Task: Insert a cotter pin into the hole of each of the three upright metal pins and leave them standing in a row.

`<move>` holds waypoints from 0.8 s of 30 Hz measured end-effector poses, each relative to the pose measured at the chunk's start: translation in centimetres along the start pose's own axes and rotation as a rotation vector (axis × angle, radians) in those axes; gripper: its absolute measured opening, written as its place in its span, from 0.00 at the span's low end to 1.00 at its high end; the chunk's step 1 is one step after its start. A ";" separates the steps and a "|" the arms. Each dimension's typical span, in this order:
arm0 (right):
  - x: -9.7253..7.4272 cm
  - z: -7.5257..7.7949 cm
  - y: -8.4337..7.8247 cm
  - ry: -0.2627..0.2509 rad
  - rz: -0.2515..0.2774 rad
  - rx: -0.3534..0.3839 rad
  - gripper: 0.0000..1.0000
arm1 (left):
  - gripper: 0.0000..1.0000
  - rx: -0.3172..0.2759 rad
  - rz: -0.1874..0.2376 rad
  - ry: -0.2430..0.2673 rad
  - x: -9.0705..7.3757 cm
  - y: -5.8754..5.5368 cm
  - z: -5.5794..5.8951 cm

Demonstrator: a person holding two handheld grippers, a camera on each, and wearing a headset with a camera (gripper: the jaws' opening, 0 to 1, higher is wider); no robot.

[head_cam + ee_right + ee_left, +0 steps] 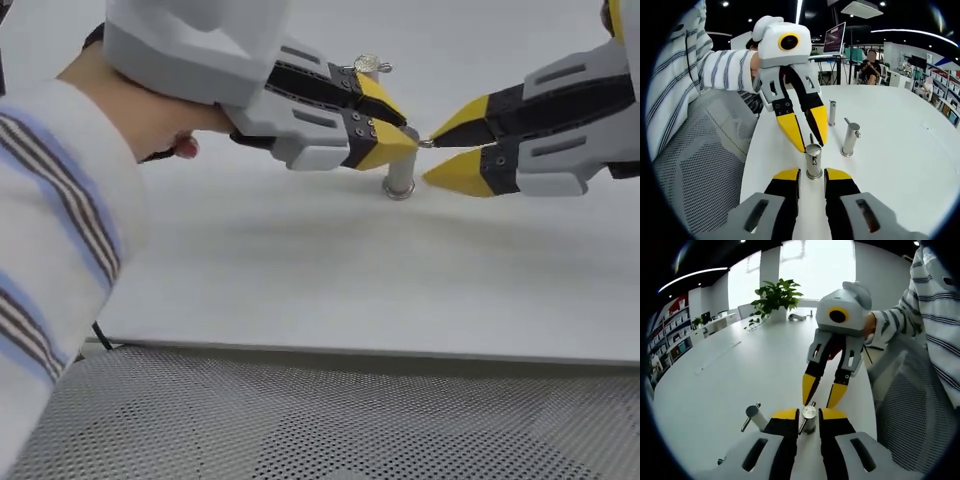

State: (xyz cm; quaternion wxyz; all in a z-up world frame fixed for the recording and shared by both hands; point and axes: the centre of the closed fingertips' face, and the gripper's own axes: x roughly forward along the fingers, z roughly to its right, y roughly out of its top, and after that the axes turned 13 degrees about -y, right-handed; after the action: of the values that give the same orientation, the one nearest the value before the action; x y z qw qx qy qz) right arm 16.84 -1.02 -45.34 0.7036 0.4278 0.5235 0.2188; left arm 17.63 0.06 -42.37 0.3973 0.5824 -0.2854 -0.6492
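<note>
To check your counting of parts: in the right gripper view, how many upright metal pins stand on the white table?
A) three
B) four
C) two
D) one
A: the near pin, the middle pin and the far pin all stand upright there.

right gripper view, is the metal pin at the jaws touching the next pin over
Apart. In the right gripper view, bare white table shows between the nearest metal pin and the next pin; both stand upright.
</note>
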 end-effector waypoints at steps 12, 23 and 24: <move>1.5 -0.6 0.1 0.017 0.053 0.057 0.20 | 0.58 -0.057 0.074 0.022 -2.1 -1.4 1.3; 2.5 -0.6 0.3 0.032 0.101 0.111 0.20 | 0.93 -0.137 0.167 0.106 -3.3 -2.0 1.5; 2.6 -0.7 0.4 0.034 0.106 0.113 0.19 | 0.96 -0.136 0.150 0.106 -3.3 -2.3 1.7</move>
State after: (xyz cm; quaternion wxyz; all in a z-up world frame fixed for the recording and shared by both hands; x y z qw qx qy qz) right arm 17.20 1.39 -46.47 0.6569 0.4901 0.5235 0.2329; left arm 15.52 3.96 -42.28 0.4980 0.5644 -0.2623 -0.6039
